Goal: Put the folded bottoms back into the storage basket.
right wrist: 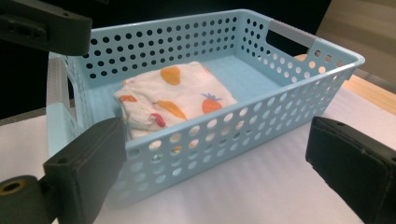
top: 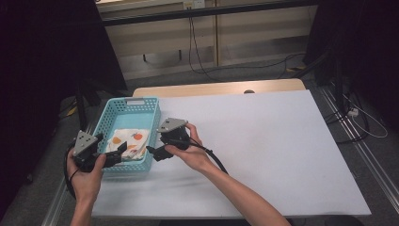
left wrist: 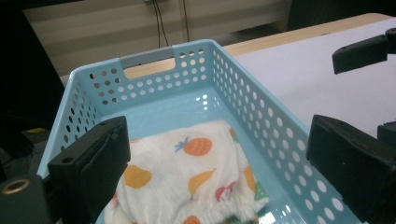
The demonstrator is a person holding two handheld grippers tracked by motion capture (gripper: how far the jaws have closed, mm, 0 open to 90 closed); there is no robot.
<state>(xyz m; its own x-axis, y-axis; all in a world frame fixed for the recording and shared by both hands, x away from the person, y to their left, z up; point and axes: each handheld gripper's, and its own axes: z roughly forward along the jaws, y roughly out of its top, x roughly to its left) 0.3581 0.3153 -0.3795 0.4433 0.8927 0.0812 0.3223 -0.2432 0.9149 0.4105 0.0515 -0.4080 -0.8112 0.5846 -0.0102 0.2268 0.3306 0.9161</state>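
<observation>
Both my grippers open at the basket, the folded cloth between them.

My left gripper [top: 115, 155] hangs with jaws spread, empty, at the light-blue perforated basket's [top: 141, 101] near rim; the fruit-print cloth [top: 128, 141] lies at its 12 o'clock, long axis running along the basket. My right gripper [top: 157, 151], also spread and empty, faces it from 3 o'clock, outside the wall. I judge left nearer.

Before you: a white table [top: 282, 150] is standing on grey floor [top: 226, 75], its wooden far edge [top: 211, 88] showing. Beige wall panels [top: 160, 37] are running along the far side; black cables [top: 197, 52] are hanging down them; dark drapes [top: 42, 56] are flanking left and right.
</observation>
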